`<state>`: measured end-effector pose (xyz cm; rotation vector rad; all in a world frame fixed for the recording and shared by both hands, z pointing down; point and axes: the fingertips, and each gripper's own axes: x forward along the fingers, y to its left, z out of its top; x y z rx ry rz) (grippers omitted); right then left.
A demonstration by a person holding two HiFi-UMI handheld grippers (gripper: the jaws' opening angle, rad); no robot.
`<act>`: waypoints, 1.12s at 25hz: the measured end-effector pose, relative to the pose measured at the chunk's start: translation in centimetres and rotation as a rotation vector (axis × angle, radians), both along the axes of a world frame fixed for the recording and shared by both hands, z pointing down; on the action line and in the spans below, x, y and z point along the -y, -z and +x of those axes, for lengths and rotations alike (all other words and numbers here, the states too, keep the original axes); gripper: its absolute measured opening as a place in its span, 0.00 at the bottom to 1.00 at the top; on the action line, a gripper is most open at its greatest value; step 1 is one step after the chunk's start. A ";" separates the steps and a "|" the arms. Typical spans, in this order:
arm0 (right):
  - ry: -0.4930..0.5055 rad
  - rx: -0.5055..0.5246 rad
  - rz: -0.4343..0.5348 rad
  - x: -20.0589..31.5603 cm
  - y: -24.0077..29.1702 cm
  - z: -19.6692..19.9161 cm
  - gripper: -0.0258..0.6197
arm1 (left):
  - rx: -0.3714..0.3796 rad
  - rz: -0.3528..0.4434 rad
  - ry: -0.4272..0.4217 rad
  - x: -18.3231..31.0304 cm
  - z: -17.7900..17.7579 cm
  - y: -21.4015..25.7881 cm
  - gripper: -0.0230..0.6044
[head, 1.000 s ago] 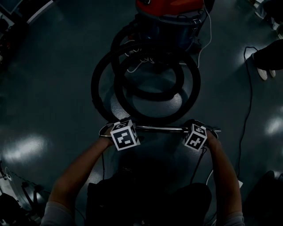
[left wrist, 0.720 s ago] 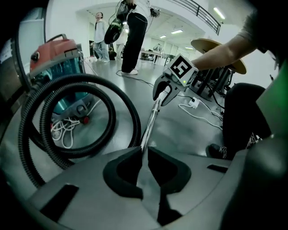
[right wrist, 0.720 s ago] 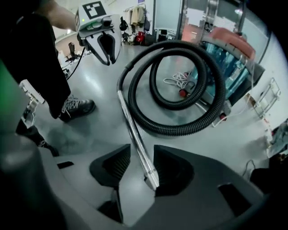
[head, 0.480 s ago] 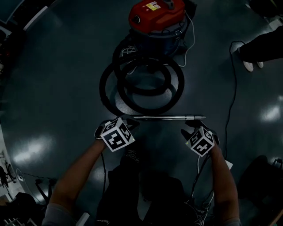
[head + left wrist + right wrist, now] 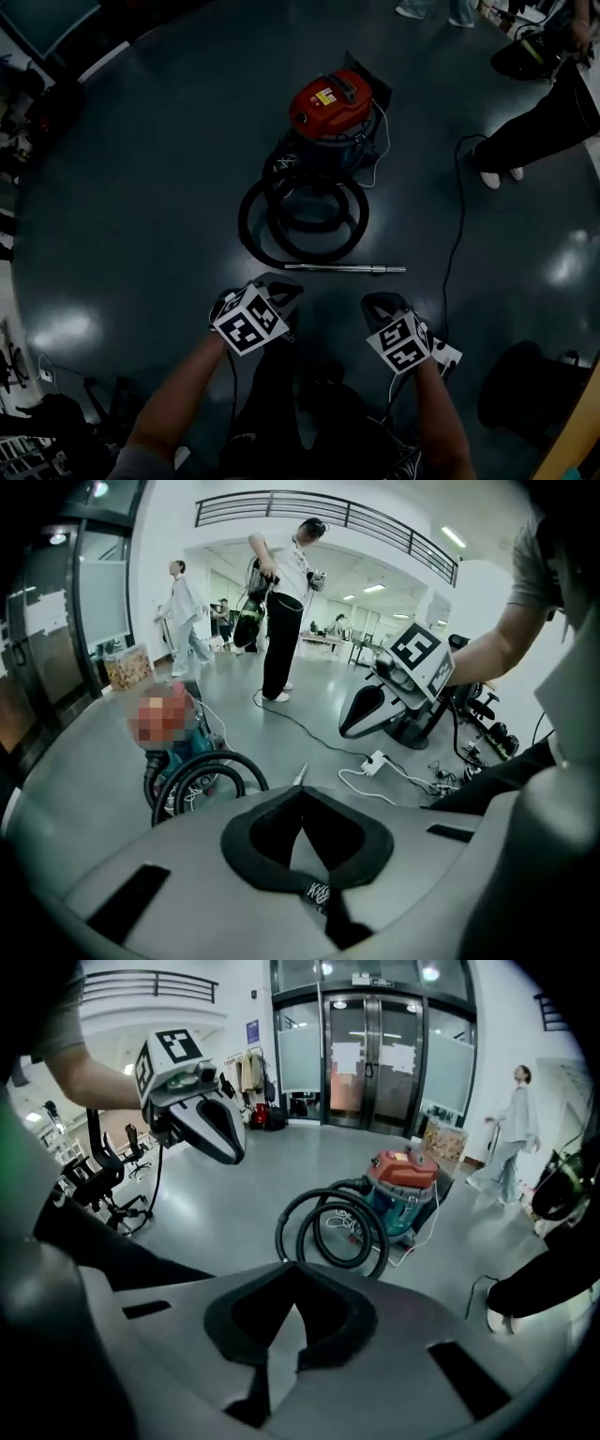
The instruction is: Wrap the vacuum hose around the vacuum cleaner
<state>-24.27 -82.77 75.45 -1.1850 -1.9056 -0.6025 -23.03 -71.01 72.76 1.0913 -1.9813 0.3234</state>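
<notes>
While both hand-held tools hung above the glossy dark grey floor (image 5: 141,197), the left gripper (image 5: 278,287) had its jaws pressed together on nothing. The right gripper (image 5: 381,303) had just been closing its jaws, and they too met with nothing between them. Each tool carried its cube of square markers and pointed steeply down, the two well apart from each other, side by side in front of the person's bare forearms.

Out on the floor beyond them stood the canister vacuum cleaner with a red lid and blue body (image 5: 330,105). The black ribbed vacuum hose (image 5: 325,1192) lay in two or three overlapping loops flat on the floor, against the near side of the canister's base rather than around its body. A slim silver metal wand (image 5: 345,269) lay crosswise just beside the near edge of the loops, between them and the grippers; whether it joined the hose I could not make out. A thin white cord (image 5: 383,141) curved along the canister's right side, and a black cable (image 5: 457,225) trailed across the floor toward a bystander in dark trousers and white shoes (image 5: 525,141).
</notes>
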 end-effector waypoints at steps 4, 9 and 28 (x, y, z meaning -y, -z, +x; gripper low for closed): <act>-0.006 0.043 -0.074 -1.3 9.3 3.1 0.05 | 0.063 0.008 0.024 0.4 2.7 8.5 0.05; -0.018 0.075 -0.153 -3.3 18.3 6.8 0.05 | 0.137 0.024 0.054 -0.4 6.1 16.9 0.05; -0.239 0.263 -0.498 -16.8 42.6 16.0 0.05 | 0.358 0.320 0.190 -9.6 15.2 40.2 0.05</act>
